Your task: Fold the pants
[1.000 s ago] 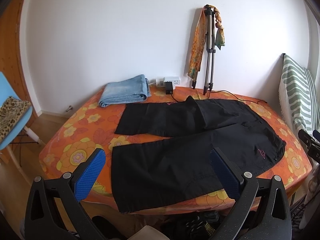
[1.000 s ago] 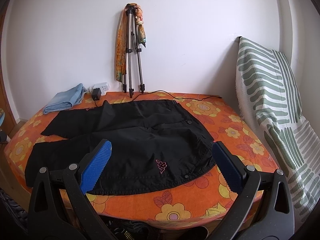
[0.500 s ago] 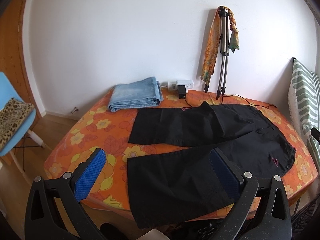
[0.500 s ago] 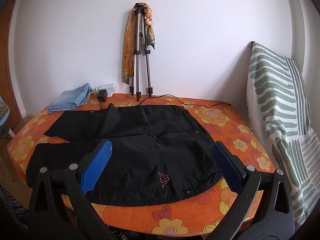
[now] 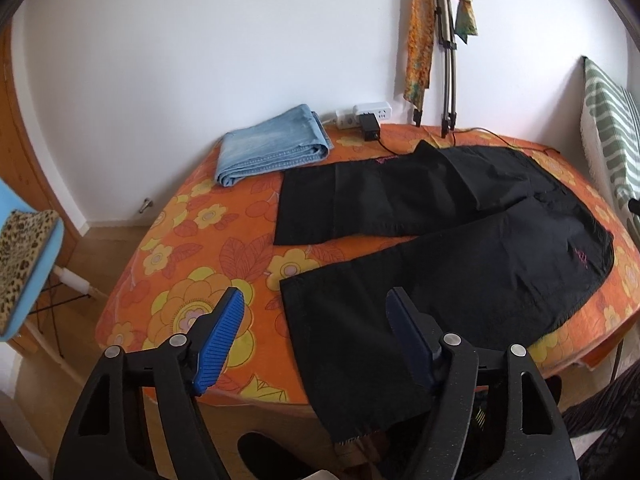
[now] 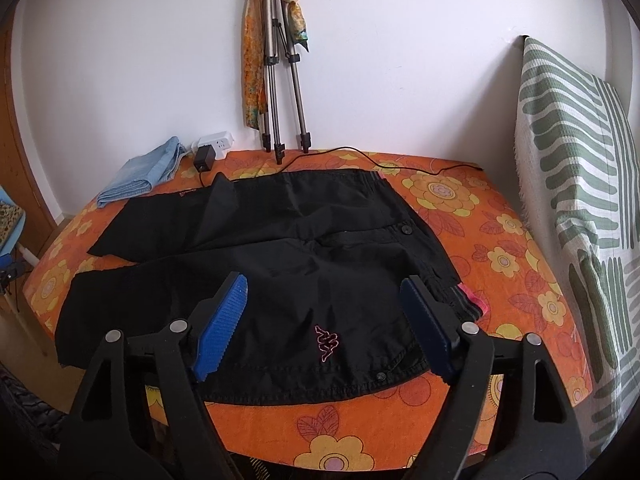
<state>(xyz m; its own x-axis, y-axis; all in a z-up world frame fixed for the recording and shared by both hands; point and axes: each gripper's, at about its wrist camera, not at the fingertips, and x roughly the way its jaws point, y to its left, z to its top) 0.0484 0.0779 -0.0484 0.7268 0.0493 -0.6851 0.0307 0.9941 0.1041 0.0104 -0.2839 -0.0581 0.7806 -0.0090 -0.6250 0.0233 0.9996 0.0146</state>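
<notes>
Left wrist view | left gripper (image 5: pixel 312 336) has dropped closer over near leg hem of black pants (image 5: pixel 440 264), jaws wide, empty | right gripper (image 6: pixel 324 324) lowered at 6 o'clock waist edge, wide, empty | pants flat on tabletop (image 5: pixel 180 264), unfolded; grasp imminent

Folded jeans (image 5: pixel 272 151), tripod (image 6: pixel 280 92) along wall

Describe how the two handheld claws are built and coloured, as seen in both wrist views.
The left claw and right claw look alike: matte black, forked plastic frames with slot cut-outs and round silver rivets. Each finger ends in a ribbed blue pad. No cables, markings or sleeves are visible.
</notes>
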